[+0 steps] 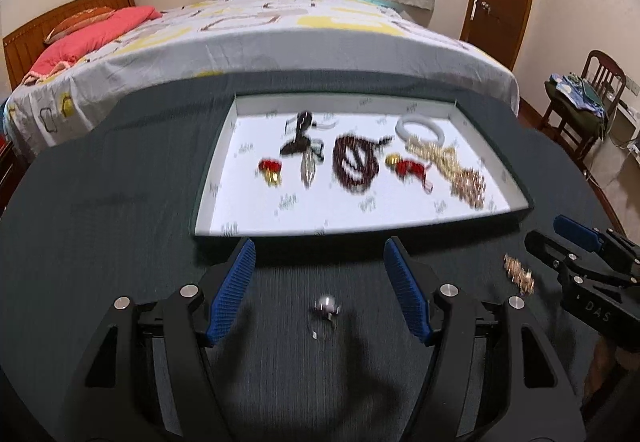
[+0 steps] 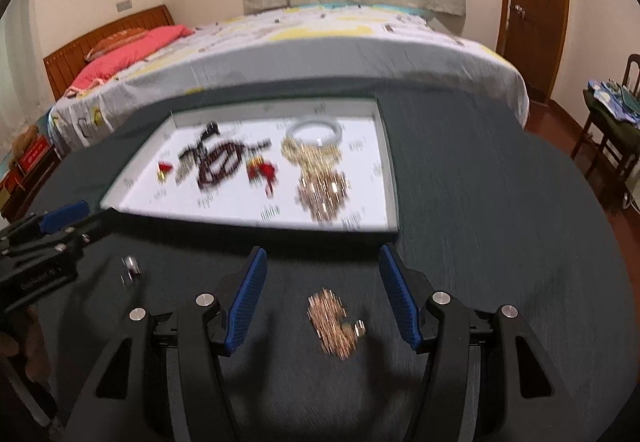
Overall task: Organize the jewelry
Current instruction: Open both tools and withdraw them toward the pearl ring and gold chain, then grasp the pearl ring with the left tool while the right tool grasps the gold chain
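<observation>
Tray: a shallow white-lined tray [image 1: 224, 170] lies on the dark bench [image 1: 100, 202] in the upper middle of both views; most of the jewelry is gathered in it, which suggests it is the collecting place.
Tray contents: a white bangle [image 1: 420, 128] at the far right, a gold bead chain [image 1: 448, 162] running down from it, a dark bead strand [image 1: 356, 164] coiled in the middle, red-and-gold pieces [image 1: 408, 167] beside it, and a black clip [image 1: 300, 138] to the left. All are blurred, so finer detail is unclear.
Left out: two pieces lie on the bare bench in front of the tray, apparently the ones not yet tidied.
Silver ring: a small silver ring [image 1: 326, 308] sits low in the middle of the left wrist view, between the blue pads but untouched.
Gold cluster: a gold cluster [image 2: 334, 322] lies low in the middle of the right wrist view, likewise framed and untouched.
Left tongs: the left tongs [image 1: 320, 288] stand wide and empty, lined up over the ring, probably for a pickup.
Right tongs: the right tongs [image 2: 322, 294] also gape, holding nothing, straddling the cluster with clearance on both sides.
Why paired: each hand seems assigned its own stray piece, so both could go into the tray together.
</observation>
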Motion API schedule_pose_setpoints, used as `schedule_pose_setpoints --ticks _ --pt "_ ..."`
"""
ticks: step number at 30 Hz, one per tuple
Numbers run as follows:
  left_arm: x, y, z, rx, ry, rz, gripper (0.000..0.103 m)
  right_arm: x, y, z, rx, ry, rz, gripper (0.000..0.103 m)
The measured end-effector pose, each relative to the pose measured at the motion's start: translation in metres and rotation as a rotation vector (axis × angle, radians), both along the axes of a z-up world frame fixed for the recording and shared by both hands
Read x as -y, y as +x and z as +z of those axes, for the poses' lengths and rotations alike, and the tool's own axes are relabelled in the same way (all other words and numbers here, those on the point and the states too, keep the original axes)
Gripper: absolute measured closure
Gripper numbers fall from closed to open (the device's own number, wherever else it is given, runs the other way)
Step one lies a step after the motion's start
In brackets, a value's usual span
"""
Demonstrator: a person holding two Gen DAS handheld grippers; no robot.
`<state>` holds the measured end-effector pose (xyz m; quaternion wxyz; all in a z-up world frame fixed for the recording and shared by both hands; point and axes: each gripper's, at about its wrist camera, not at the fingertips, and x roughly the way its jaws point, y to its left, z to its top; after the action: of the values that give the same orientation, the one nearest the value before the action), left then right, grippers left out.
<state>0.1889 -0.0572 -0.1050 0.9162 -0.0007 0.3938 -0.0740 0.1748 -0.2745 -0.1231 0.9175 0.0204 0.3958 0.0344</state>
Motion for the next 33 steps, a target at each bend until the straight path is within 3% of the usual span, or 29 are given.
schedule_pose_setpoints --ticks 18,27,33 --pt "-0.007 -0.018 -0.028 -0.066 0.044 0.012 0.038 -0.005 -0.004 -0.034 -0.086 -0.007 0.028 0.048" --pt "-0.008 -0.017 -0.033 -0.083 0.035 0.013 0.038 -0.006 -0.002 -0.036 -0.077 -0.004 0.049 0.086" --pt "-0.006 -0.014 -0.036 -0.091 0.035 0.008 0.038 -0.007 -0.004 -0.033 -0.070 0.001 0.048 0.090"
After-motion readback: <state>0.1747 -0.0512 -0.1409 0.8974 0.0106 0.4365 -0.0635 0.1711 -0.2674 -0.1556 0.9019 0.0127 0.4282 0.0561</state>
